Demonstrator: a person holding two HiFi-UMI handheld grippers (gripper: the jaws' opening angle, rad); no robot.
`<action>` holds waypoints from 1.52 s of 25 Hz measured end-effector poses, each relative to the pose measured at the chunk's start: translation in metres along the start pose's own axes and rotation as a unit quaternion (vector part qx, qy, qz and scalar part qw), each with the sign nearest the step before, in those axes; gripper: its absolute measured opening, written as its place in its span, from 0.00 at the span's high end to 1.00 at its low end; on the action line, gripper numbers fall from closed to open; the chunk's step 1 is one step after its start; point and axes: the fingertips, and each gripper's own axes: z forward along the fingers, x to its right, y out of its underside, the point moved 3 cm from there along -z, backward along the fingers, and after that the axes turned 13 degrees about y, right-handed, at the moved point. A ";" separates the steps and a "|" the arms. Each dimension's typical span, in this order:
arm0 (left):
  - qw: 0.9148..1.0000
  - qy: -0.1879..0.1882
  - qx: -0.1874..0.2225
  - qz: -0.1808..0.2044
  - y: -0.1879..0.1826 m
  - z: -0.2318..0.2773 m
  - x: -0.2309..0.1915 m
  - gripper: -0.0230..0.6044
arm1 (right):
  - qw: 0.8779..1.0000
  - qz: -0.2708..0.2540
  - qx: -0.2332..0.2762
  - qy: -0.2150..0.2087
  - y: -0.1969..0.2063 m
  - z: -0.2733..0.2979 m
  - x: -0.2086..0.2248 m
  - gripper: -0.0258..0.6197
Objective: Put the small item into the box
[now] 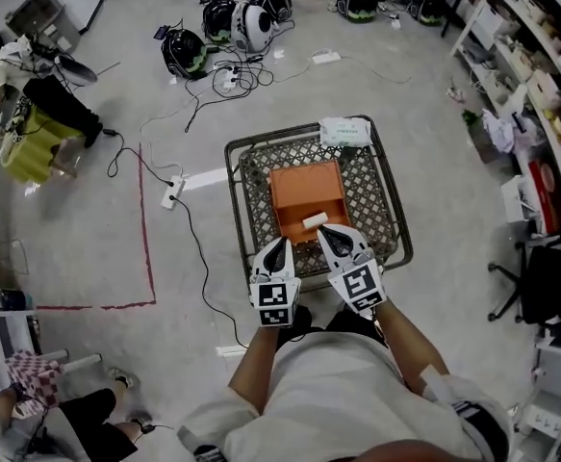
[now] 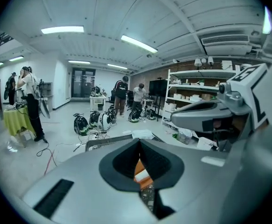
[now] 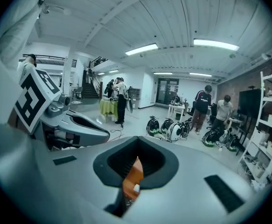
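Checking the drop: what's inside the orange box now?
One small white item lies at the near end of the orange box; the rest of its floor looks bare. The right gripper covers its near right corner.

We stand on a pale grey concrete floor (image 1: 88, 210) marked with a red tape line (image 1: 143, 221). Black cables (image 1: 242, 80) trail across it, near a white power strip (image 1: 172, 193). White shelving (image 1: 535, 85) lines the right side, and a yellow-green draped table (image 1: 28, 144) stands far left. Overhead we see a ribbed white ceiling (image 3: 140, 17) with strip lights (image 2: 62, 30).
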 end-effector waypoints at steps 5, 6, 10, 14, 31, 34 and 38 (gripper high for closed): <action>0.999 -0.039 0.034 -0.007 -0.017 -0.006 0.021 0.95 | 0.999 -0.011 0.038 -0.017 -0.016 -0.021 0.013 0.96; 0.998 -0.044 0.038 -0.004 -0.021 -0.006 0.026 0.95 | 0.999 -0.010 0.045 -0.016 -0.018 -0.025 0.017 0.96; 0.997 -0.055 0.060 0.011 -0.036 -0.009 0.043 0.95 | 0.998 0.007 0.068 -0.001 -0.024 -0.045 0.033 0.96; 0.994 -0.061 0.092 0.024 -0.054 -0.018 0.059 0.95 | 0.995 0.026 0.094 0.017 -0.036 -0.068 0.048 0.96; 0.983 -0.056 0.152 0.082 -0.103 -0.055 0.098 0.95 | 0.981 0.067 0.175 0.050 -0.088 -0.124 0.064 0.96; 0.983 -0.060 0.156 0.079 -0.107 -0.060 0.097 0.95 | 0.979 0.072 0.183 0.051 -0.093 -0.125 0.062 0.96; 0.980 -0.062 0.170 0.082 -0.114 -0.066 0.099 0.95 | 0.978 0.076 0.185 0.052 -0.096 -0.128 0.062 0.96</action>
